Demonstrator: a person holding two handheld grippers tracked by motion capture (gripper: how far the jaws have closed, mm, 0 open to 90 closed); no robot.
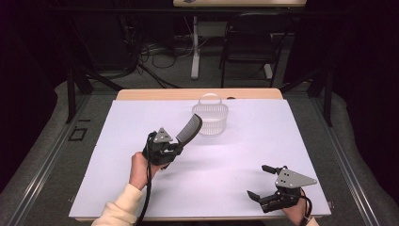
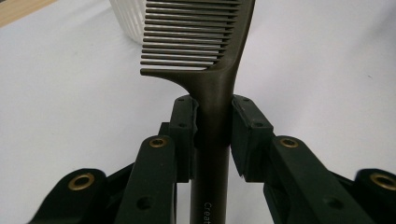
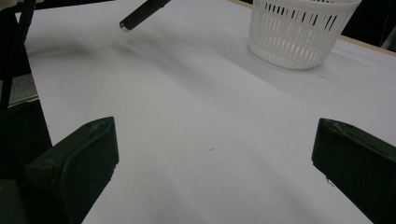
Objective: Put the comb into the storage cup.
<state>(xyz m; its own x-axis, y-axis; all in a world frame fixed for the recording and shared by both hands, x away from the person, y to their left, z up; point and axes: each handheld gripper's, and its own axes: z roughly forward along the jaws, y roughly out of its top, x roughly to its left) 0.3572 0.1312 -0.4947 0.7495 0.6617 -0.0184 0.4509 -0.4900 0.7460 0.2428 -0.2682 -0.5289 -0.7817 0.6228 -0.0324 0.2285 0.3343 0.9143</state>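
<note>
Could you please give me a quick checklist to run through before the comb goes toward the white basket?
1. Left gripper jaws clamp the comb by its handle: ok.
2. Comb lifted off the table: ok.
3. Basket upright, mouth open: ok.
4. Basket handle clear of the mouth: cannot tell.
5. Right gripper open, holding nothing, away from the path: ok.
6. Comb teeth already over the basket: not ok, short of its rim.
</note>
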